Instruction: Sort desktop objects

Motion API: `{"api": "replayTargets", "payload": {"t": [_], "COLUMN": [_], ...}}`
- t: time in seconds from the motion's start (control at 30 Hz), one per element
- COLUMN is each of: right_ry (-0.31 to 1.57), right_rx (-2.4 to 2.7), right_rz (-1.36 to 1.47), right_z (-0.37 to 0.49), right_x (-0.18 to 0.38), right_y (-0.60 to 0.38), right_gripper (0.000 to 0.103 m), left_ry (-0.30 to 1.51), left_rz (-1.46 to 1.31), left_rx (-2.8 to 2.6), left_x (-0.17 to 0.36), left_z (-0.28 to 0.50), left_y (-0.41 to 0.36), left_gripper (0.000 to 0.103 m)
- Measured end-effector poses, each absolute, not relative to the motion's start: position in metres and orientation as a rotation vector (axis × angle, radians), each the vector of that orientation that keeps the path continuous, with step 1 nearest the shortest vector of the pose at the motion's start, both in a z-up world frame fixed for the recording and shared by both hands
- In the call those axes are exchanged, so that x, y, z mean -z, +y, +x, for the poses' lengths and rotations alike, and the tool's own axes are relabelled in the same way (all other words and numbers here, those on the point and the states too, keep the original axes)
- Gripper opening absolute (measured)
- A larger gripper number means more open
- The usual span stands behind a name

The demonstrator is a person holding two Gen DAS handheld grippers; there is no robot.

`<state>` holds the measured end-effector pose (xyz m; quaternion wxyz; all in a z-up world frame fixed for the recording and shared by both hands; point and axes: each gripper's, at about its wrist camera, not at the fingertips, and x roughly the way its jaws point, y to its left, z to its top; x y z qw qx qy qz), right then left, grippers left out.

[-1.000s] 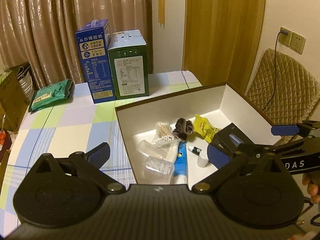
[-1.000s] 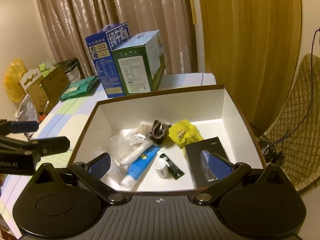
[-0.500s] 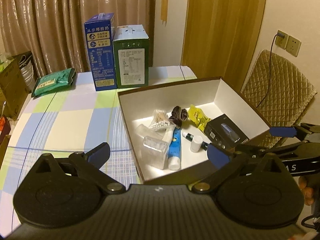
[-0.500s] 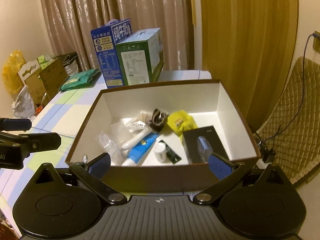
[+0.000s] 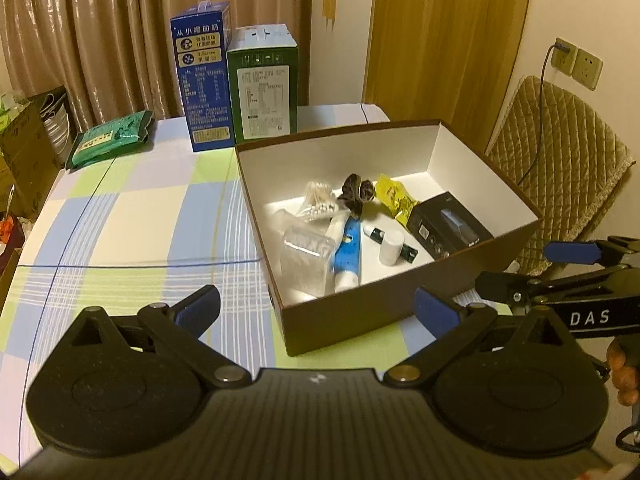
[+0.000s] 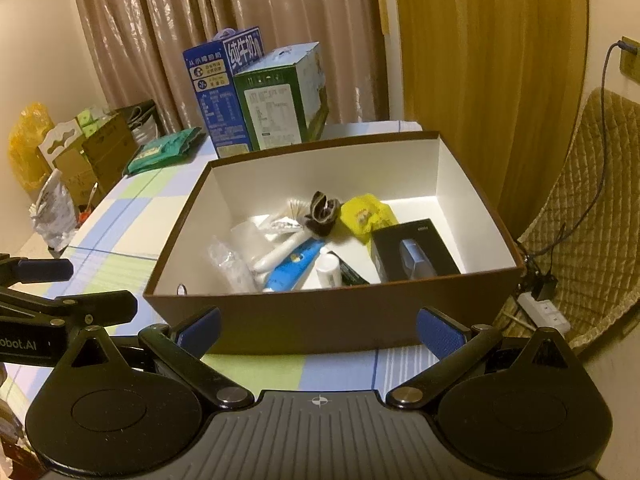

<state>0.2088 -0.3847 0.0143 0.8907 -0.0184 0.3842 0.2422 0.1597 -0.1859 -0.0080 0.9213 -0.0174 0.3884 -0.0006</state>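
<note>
A brown box with white inside (image 5: 472, 258) (image 6: 320, 320) sits on the checked tablecloth. In it lie a blue tube (image 5: 347, 248) (image 6: 294, 266), cotton swabs (image 5: 318, 200), a dark hair tie (image 5: 358, 192) (image 6: 322, 212), a yellow packet (image 5: 396, 198) (image 6: 366, 214), a black carton (image 5: 448, 226) (image 6: 414, 254), a small white bottle (image 5: 391, 246) (image 6: 328, 270) and clear plastic bags (image 5: 306, 258). My left gripper (image 5: 316, 310) is open and empty, in front of the box's near left corner. My right gripper (image 6: 318, 326) is open and empty, before the box's near wall.
A blue milk carton (image 5: 204, 80) (image 6: 224, 92) and a green carton (image 5: 264, 84) (image 6: 280, 96) stand at the table's back. A green packet (image 5: 110, 138) (image 6: 164, 150) lies back left. A quilted chair (image 5: 560, 160) stands right of the table. Boxes and bags (image 6: 68, 152) stand on the left.
Both grippers have pulled back and up from over the box; the box now lies wholly ahead of them. Both stay open and empty.
</note>
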Motion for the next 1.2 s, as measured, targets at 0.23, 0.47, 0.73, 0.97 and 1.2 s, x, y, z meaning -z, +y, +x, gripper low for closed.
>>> {"api": "replayTargets", "payload": {"t": [0.23,0.47,0.73,0.97,1.2], "right_ry": [0.821,0.845,0.882,0.904,0.896], "right_rx": [-0.518,-0.512,-0.489,-0.471,-0.459], "right_rz": [-0.043,-0.037,-0.031,-0.015,0.001], "right_z": [0.197,0.190,0.186,0.186,0.190], "right_x": [-0.009,-0.002,0.009,0.015,0.015], "right_y": [-0.383,-0.383,-0.386,-0.392,-0.394], "right_gripper": [0.101,0.101,0.101,0.101,0.101], "left_ry": [0.815,0.826,0.858,0.874,0.877], "left_rz": [-0.030,-0.021,-0.025,-0.028,-0.036], "left_rx": [0.000,-0.008,-0.020,-0.020,-0.025], "left_x": [0.013,0.018,0.031,0.038,0.040], "left_z": [0.152,0.146,0.142,0.142,0.147], "left_y": [-0.189,-0.190,-0.190,-0.192,-0.193], "left_gripper": [0.102,0.102,0.102,0.102,0.102]}}
